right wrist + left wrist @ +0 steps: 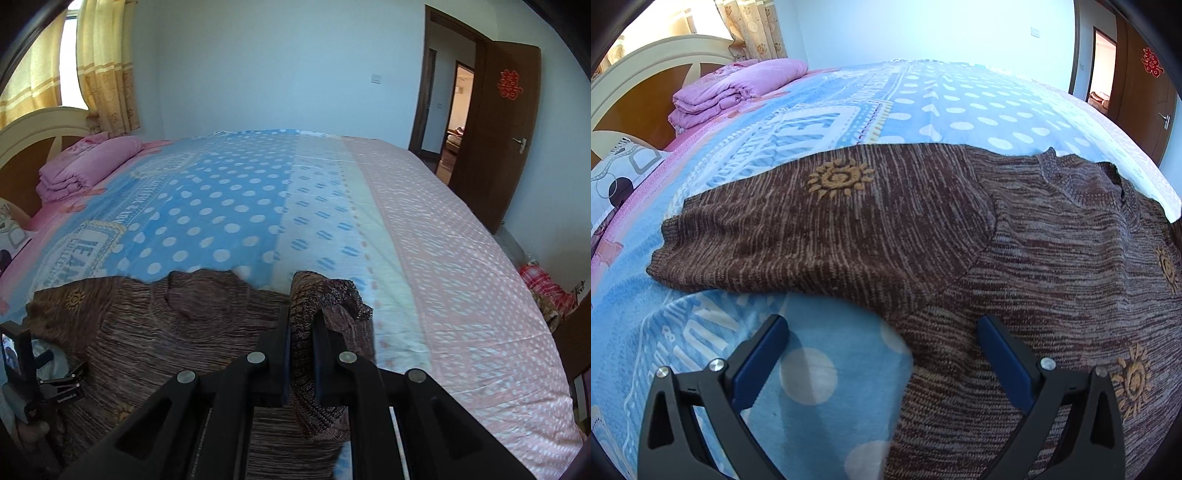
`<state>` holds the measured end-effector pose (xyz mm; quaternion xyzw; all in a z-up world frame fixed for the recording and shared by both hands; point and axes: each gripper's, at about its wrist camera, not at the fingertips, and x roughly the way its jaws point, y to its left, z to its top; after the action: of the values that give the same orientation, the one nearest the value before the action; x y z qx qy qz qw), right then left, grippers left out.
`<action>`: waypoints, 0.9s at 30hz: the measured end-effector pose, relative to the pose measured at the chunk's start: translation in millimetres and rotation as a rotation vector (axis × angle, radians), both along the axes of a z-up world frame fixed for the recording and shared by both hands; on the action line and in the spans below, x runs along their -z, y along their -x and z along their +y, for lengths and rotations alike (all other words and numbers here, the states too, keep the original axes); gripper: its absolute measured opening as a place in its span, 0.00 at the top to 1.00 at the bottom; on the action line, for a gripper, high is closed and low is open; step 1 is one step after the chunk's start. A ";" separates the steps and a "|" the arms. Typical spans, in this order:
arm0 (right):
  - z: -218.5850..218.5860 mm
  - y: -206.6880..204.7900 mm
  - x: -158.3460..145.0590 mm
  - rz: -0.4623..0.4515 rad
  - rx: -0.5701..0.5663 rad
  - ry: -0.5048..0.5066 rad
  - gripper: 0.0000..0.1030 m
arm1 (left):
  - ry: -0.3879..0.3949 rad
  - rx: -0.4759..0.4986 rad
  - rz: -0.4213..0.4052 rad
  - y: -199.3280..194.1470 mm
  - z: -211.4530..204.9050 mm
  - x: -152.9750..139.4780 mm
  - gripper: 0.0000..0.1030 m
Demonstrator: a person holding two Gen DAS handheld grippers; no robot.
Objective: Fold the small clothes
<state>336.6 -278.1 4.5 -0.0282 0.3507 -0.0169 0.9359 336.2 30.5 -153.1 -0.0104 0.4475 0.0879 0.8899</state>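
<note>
We cannot see the whole brown knit sweater [923, 229] in either view: in the left wrist view its lower body runs off the bottom and right edges, and in the right wrist view the lower hem is hidden behind our right gripper [300, 354] and its black frame. Which part of the garment is pinched there is hard to make out; it looks like a sleeve end or a bunched edge [325, 295], lifted above the rest of the fabric. The device at the far left edge of the right wrist view is cut off and too dark to read.

The sweater lies flat on the bed [424, 236], on the blue dotted blanket [798, 373], with one sleeve [783, 229] stretched out to the left and the collar [1067, 173] toward the far side. Our left gripper [882, 332] hovers with its blue-padded fingers [761, 358] wide apart, one over bare blanket, the other over the sweater's body, pressing on nothing. Our right gripper is clamped tight on the raised fold of knit, which stands between its fingers.
</note>
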 end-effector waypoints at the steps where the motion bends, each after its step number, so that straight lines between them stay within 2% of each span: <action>1: 12.3 -3.5 8.1 0.010 -0.019 -0.010 0.92 | 0.000 0.000 0.000 0.0 0.0 0.0 0.00; 6: 70.7 -22.8 64.0 0.074 -0.118 -0.071 0.92 | -0.006 0.000 0.000 0.1 -0.7 0.1 0.00; 9: 84.2 -23.4 98.7 0.180 -0.179 -0.137 0.85 | -0.007 0.002 0.003 0.3 -0.9 -0.1 0.00; 12: 65.1 -0.5 100.3 0.184 -0.193 -0.177 0.71 | 0.014 0.006 0.005 -0.1 1.8 -1.5 0.00; 14: 35.3 21.4 92.0 0.152 -0.177 -0.176 0.56 | 0.034 0.021 0.014 1.0 4.9 -4.4 0.00; 16: 3.3 41.5 87.2 0.116 -0.125 -0.156 0.45 | 0.029 0.037 0.022 4.7 4.3 -9.9 0.00; 19: -37.5 56.6 88.2 0.082 -0.015 -0.118 0.44 | 0.019 0.071 0.012 9.4 -7.5 -25.8 0.00; 21: -58.7 62.7 94.0 0.075 0.050 -0.129 0.44 | 0.026 0.113 -0.017 9.1 -27.6 -42.6 0.00; 24: -72.3 69.7 105.4 0.065 0.073 -0.190 0.44 | 0.036 0.217 -0.019 1.9 -68.4 -56.9 0.00; 27: -71.6 78.8 115.8 0.040 0.056 -0.197 0.44 | 0.016 0.310 -0.024 -9.1 -120.8 -57.6 0.00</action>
<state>257.9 -349.8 -111.3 0.0736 0.3701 -0.0079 0.9260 345.3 -90.3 -95.6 0.0506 0.4336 -0.0541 0.8981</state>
